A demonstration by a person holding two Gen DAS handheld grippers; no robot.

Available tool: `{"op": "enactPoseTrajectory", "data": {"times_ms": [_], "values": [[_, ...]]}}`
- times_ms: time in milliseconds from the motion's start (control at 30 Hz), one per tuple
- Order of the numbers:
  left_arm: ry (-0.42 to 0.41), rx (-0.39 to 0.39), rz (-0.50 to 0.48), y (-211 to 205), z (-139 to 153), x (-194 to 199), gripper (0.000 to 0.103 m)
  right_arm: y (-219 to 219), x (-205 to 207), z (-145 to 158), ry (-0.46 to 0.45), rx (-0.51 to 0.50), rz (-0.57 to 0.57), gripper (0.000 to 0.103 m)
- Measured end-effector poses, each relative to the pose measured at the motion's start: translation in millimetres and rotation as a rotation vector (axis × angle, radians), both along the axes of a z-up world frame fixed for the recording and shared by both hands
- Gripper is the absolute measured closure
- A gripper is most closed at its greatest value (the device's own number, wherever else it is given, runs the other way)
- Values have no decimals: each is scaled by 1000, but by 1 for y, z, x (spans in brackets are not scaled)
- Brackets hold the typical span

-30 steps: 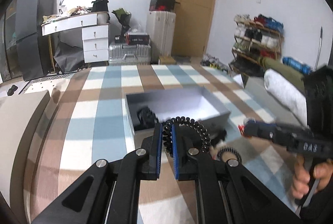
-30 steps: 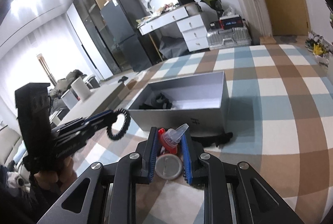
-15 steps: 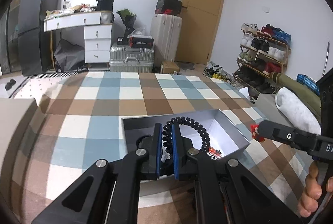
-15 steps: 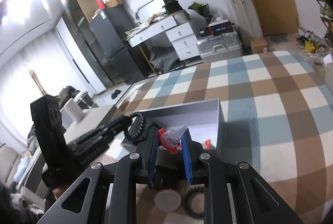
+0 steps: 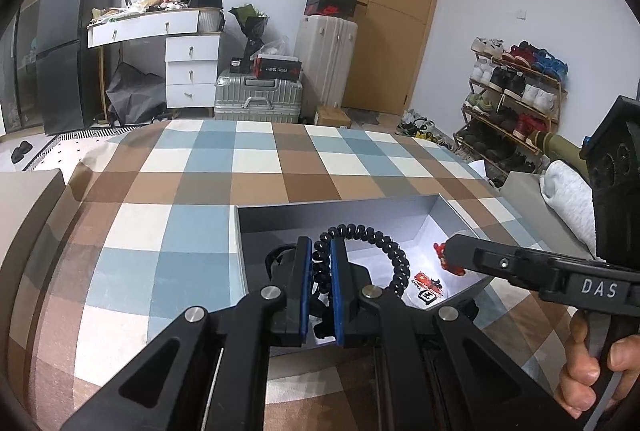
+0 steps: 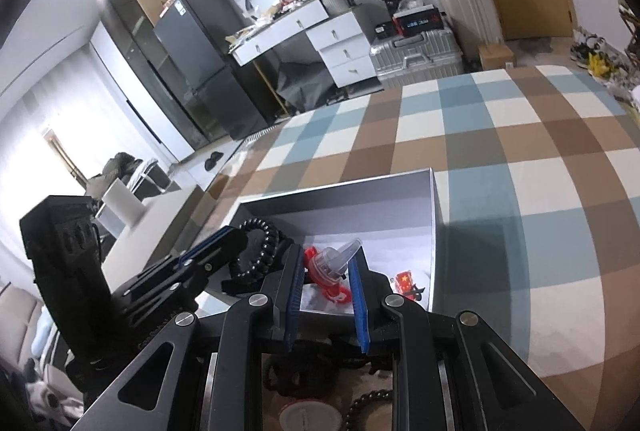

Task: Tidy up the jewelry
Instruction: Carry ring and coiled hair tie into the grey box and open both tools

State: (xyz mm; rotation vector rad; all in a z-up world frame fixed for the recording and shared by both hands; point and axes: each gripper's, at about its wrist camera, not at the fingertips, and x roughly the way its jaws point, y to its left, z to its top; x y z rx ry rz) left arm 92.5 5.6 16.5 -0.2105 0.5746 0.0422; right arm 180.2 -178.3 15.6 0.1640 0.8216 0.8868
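Observation:
A shallow grey box (image 5: 336,209) (image 6: 434,215) lies open on the checked cloth. My left gripper (image 5: 321,251) (image 6: 224,239) hangs over its left part, shut on a black beaded bracelet (image 5: 384,247) (image 6: 260,251) whose loop arcs to the right. My right gripper (image 6: 325,263) (image 5: 450,251) is over the box's right part, shut on a small red and clear plastic piece (image 6: 330,265) (image 5: 442,255). Inside the box lie dark items (image 5: 280,263) at the left and a red flag pin (image 6: 404,279) and a sticker (image 5: 428,285) on the floor.
Below the right gripper, on the cloth in front of the box, lie a second beaded bracelet (image 6: 368,403) and a round lid (image 6: 306,417). The checked cloth (image 5: 248,163) stretches beyond the box. A person's hand (image 5: 588,371) grips the right tool's handle.
Both grippers moved forward from in front of the box to above its inside, each carrying its item. The loose bracelet and lid now lie behind and below the right gripper.

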Motion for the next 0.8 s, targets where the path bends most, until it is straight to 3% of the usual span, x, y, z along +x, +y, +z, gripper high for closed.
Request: {"op": "enactPoseTrajectory", "data": {"times_ms": [800], "values": [[22, -14, -36, -3, -2, 0, 97, 2, -6, 3, -15, -43, -10, 77]]}}
